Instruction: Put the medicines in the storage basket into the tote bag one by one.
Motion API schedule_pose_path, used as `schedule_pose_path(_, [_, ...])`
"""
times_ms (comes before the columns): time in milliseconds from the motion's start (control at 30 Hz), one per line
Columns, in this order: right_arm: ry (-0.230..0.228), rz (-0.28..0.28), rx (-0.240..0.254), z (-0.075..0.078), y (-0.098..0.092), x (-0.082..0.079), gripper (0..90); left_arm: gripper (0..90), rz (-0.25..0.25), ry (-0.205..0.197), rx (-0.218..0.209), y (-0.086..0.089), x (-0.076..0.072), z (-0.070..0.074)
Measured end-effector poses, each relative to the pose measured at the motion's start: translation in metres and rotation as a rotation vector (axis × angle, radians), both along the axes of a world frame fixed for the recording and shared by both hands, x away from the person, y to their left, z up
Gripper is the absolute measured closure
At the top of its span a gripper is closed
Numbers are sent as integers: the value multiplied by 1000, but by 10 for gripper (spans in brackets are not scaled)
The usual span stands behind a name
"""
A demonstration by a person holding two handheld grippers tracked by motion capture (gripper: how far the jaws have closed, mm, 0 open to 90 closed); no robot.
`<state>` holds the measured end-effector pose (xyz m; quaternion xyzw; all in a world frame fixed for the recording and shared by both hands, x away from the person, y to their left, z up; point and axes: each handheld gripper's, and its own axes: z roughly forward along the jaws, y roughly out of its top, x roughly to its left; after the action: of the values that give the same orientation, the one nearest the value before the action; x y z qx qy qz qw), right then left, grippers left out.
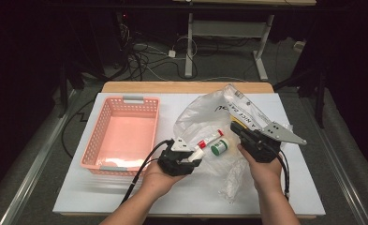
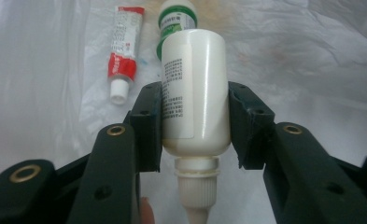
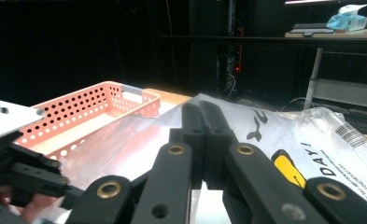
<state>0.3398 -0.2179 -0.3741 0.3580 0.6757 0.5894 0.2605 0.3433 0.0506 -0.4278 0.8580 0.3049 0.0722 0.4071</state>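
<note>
White tabletop [image 1: 78, 187] under dark surroundings, and the left gripper [image 1: 191, 157] has the white bottle [image 2: 195, 88] clamped across its body, nozzle pointing back toward the hand. Its long axis runs along the jaws. Pink basket [image 1: 125, 101] sits just to that gripper's left, well nearer it than the right gripper [image 1: 240, 130] (jaws pinched together on the plastic bag [image 1: 205, 110], by the look of it), so a leftward carry seems likely.

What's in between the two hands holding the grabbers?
In the high view, a red-and-white tube and a green-capped bottle lie on the plastic bag.
</note>
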Motion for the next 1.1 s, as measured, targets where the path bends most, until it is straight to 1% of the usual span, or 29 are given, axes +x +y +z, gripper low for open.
schedule_pose_path(267, [3, 8, -4, -1, 1, 1, 900, 581, 28, -22, -13, -24, 23, -6])
schedule_pose_path(333, [2, 6, -3, -1, 1, 1, 900, 581, 37, -16, -18, -28, 28, -6])
schedule_pose_path(500, [-2, -2, 4, -1, -1, 1, 900, 580, 56, -43, 6, -44, 43, -4])
schedule_pose_path(533, [4, -4, 6, -1, -1, 1, 900, 581, 65, -48, 1, -47, 47, -4])
schedule_pose_path(700, [5, -6, 8, -2, -1, 1, 900, 580, 83, -73, 44, -59, 62, -9])
schedule_pose_path(833, [5, -9, 10, -2, -2, 2, 900, 579, 92, -59, 38, -64, 72, -15])
schedule_pose_path(933, [12, -10, 8, -3, -3, 2, 900, 579, 103, -56, 52, -65, 76, -19])
schedule_pose_path(1000, [13, -11, 6, -4, -3, 3, 900, 579, 113, -50, 50, -65, 80, -21])
schedule_pose_path(1067, [15, -9, 3, -5, -3, 3, 900, 578, 110, -27, 44, -67, 82, -24])
schedule_pose_path(1100, [16, -7, 4, -5, -2, 3, 900, 578, 55, -69, 81, -64, 88, -24])
